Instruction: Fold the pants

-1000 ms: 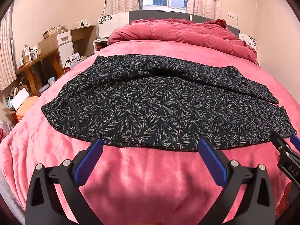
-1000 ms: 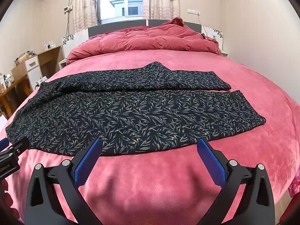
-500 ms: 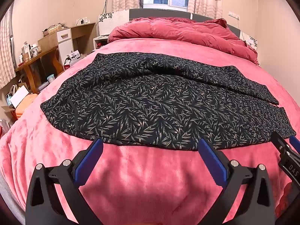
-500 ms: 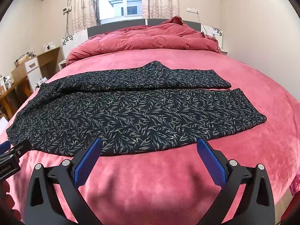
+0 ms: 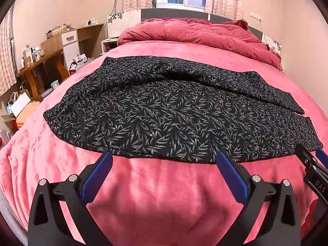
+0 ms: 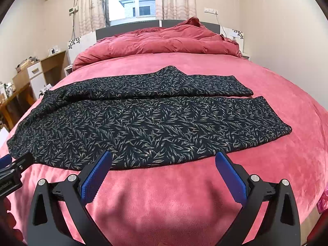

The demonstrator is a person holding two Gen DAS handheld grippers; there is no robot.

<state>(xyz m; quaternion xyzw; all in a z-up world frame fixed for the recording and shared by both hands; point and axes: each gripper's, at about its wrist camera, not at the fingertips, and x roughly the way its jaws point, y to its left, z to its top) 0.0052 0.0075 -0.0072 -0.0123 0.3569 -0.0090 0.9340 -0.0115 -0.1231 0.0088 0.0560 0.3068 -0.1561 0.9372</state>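
1. On the pink bed point(image 5: 164, 186), black leaf-print pants point(image 5: 174, 110) are spread, long axis running from 9 to 3 o'clock.
2. Left gripper point(image 5: 164, 164) and right gripper point(image 6: 163, 164) are held wide apart, empty, the near hem at 12 o'clock just beyond both.

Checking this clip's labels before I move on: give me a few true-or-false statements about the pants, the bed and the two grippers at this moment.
1. The pants lie spread out on the pink blanket. True.
2. The left gripper is shut on the pants. False: its jaws stand wide open, short of the near edge.
3. The right gripper holds nothing. True.
4. The pants are plain white. False: they are dark with a pale leaf print.
5. A bunched red duvet lies at the head of the bed. True.
6. The pant legs are stacked in a neat fold. False: they lie side by side.
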